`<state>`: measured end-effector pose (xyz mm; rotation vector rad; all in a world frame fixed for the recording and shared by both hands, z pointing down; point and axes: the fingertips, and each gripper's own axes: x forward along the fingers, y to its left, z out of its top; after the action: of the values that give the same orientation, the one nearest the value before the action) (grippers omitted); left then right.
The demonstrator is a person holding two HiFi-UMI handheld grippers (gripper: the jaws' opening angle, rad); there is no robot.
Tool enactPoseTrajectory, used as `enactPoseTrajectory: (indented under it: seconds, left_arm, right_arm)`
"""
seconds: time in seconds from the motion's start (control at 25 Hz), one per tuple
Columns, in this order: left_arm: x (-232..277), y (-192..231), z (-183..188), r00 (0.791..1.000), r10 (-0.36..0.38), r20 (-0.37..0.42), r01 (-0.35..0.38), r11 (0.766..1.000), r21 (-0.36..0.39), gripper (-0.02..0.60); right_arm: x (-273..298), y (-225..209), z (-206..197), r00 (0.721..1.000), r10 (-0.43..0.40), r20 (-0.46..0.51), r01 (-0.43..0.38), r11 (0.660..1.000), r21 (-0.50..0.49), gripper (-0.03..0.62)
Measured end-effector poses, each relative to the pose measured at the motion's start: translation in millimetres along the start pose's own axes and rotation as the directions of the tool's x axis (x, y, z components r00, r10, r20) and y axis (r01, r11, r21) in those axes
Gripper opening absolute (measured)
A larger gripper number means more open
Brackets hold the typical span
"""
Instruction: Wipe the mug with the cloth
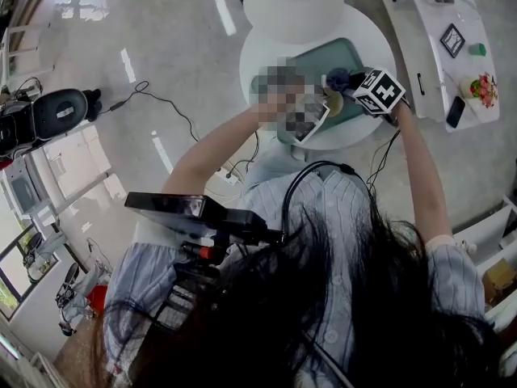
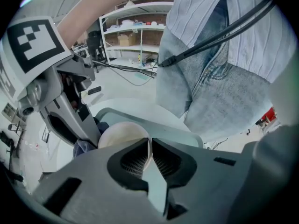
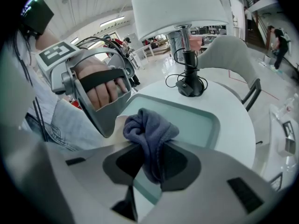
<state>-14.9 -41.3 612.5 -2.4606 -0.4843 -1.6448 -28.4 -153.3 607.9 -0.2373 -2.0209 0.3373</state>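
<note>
A cream mug [image 2: 122, 134] is held over the green tray [image 2: 187, 134], and my left gripper [image 2: 149, 147] is shut on its rim. My right gripper [image 3: 156, 146] is shut on a bunched blue-grey cloth [image 3: 149, 127], which lies against the mug [image 3: 117, 129] beside the left gripper's frame [image 3: 93, 92]. From the left gripper view the cloth [image 2: 86, 146] shows below the right gripper's body [image 2: 56, 92]. In the head view both grippers meet over the tray [image 1: 343, 55], with the mug [image 1: 334, 103] and cloth [image 1: 338, 78] between them. The mug's body is mostly hidden.
The tray lies on a round white table [image 3: 243, 134]. A table lamp [image 3: 187, 78] with a white shade [image 3: 177, 3] and its coiled cord stand at the table's far side. A white chair [image 3: 229, 55] stands behind it. A long white counter [image 1: 436, 47] carries small items.
</note>
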Motion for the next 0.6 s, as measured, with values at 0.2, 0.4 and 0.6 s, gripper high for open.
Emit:
enactPoseTrajectory:
  seconds: [0.2, 0.4, 0.6]
  left_arm:
    - [-6.4, 11.4, 7.9, 0.993, 0.061, 0.103, -0.041, 0.982, -0.182, 0.037]
    - [-30.6, 17.0, 14.8, 0.963, 0.181, 0.202, -0.104, 0.934, -0.342, 0.037]
    - [-50.7, 17.6, 9.8, 0.916, 0.319, 0.245, -0.159, 0.846, -0.508, 0.037]
  right_arm:
    - [-3.8, -8.2, -2.4, 0.997, -0.045, 0.057, 0.040, 0.995, 0.086, 0.098]
    - [-10.1, -14.1, 1.0, 0.987, -0.109, 0.121, 0.082, 0.974, 0.209, 0.098]
    - [-24.6, -25.8, 7.0, 0.948, -0.224, 0.225, 0.120, 0.908, 0.402, 0.098]
